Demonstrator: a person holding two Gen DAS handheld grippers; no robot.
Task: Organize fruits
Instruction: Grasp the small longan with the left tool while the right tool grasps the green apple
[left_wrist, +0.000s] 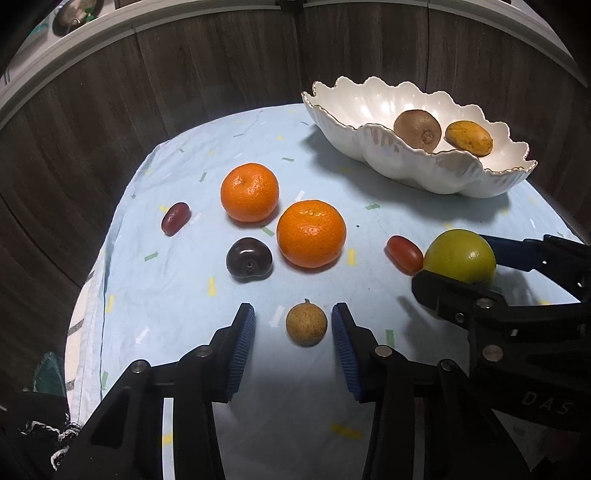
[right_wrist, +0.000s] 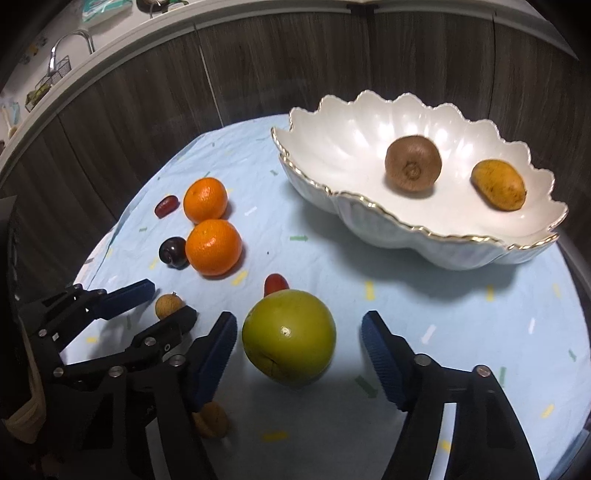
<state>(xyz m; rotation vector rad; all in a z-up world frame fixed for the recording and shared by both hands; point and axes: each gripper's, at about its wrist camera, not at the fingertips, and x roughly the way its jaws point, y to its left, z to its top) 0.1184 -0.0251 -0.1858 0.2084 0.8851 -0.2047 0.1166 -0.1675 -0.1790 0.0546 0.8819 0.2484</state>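
Observation:
A white scalloped bowl (left_wrist: 436, 173) (right_wrist: 369, 221) at the back right holds a kiwi (right_wrist: 413, 163) and a small yellow fruit (right_wrist: 498, 184). On the blue cloth lie two oranges (left_wrist: 249, 192) (left_wrist: 311, 233), a dark plum (left_wrist: 249, 258), two red grapes (left_wrist: 175, 218) (left_wrist: 405, 254), a small tan longan (left_wrist: 306, 323) and a green apple (right_wrist: 289, 336). My left gripper (left_wrist: 293, 332) is open with its pads either side of the longan. My right gripper (right_wrist: 299, 350) is open around the apple; it also shows in the left wrist view (left_wrist: 480, 266).
The table is round and its cloth edge drops off at the left (left_wrist: 92, 288). Dark wood cabinet fronts (left_wrist: 184, 74) stand close behind. Another small brown fruit (right_wrist: 212, 421) lies under my right gripper's left finger. A sink and tap (right_wrist: 70, 40) sit on the counter above.

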